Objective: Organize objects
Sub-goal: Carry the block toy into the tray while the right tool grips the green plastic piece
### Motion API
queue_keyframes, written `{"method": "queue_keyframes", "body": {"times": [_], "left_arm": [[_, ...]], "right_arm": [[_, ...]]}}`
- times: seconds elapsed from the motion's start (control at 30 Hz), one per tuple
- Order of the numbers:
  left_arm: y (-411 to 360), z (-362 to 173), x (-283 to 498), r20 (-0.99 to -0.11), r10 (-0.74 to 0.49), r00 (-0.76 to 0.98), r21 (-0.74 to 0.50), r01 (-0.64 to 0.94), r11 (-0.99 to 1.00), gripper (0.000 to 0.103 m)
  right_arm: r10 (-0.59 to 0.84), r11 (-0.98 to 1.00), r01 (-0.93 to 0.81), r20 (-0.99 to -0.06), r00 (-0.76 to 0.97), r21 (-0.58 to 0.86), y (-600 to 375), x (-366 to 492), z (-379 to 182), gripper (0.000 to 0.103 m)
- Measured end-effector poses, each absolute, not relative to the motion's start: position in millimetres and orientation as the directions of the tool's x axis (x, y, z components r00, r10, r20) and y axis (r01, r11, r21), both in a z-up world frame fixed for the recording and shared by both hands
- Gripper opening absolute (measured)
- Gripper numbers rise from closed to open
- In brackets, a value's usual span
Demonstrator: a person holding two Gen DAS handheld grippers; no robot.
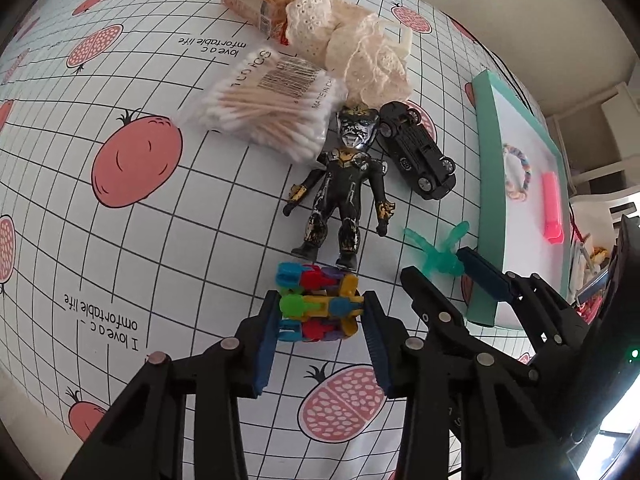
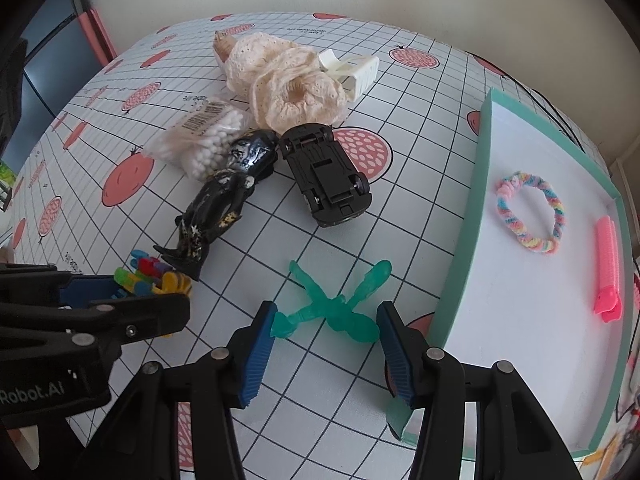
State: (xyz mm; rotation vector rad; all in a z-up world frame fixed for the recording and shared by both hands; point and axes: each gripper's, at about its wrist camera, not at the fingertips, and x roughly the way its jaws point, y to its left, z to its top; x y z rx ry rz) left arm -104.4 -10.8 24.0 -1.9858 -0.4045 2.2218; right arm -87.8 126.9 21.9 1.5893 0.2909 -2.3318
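A bundle of multi-coloured plastic clips [image 1: 320,304] lies on the fruit-print tablecloth. My left gripper [image 1: 322,300] has both blue pads pressed against its sides. The bundle [image 2: 154,276] and left gripper [image 2: 136,296] also show at the left edge of the right wrist view. A translucent green toy figure [image 2: 332,308] lies flat beside the teal-rimmed white tray [image 2: 460,260]. My right gripper [image 2: 327,309] stands open with a finger on each side of the figure, not touching it. The left wrist view shows the same right gripper [image 1: 440,268] around the green figure [image 1: 436,256].
The tray [image 1: 486,160] holds a pastel bracelet [image 2: 528,212] and a pink hair roller [image 2: 608,268]. Further back lie a black action figure [image 1: 344,188], an overturned black toy car [image 2: 328,176], a bag of cotton swabs [image 1: 268,108], cream lace cloth [image 2: 288,84], a white claw clip [image 2: 356,70] and a biscuit pack [image 1: 256,0].
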Motion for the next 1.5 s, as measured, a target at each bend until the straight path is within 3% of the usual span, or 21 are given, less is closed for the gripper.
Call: {"method": "queue_keyframes", "body": {"times": [0.67,0.77,1.13,1.37,1.5], "left_arm": [[-17,79,-83,-0.889,0.356,-0.287,-0.378,0.023,-0.926,0.04],[23,66,-130,-0.877,0.354,-0.326,-0.379,0.016,-0.925,0.04],[42,106,-109,-0.804,0.417,-0.423,-0.428,-0.075,-0.901,0.04],[84,101,-113,-0.775,0.482,-0.409,-0.474,-0.128,-0.871,0.04],[113,97,-115,-0.777,0.475,-0.414,-0.44,-0.184,-0.879,0.04]], "right_arm": [[-0.161,-0.942,0.336,-0.88,-0.446,0.002,140,-74,65,0.054],[-0.158,-0.949,0.314,-0.873,-0.461,0.006,150,-74,68,0.054],[-0.047,-0.993,0.117,-0.853,-0.519,-0.016,219,-72,73,0.054],[0.051,-0.999,-0.034,-0.852,-0.522,-0.04,278,-69,67,0.054],[0.107,-0.991,-0.124,-0.864,-0.493,-0.052,308,-68,58,0.054]]}}
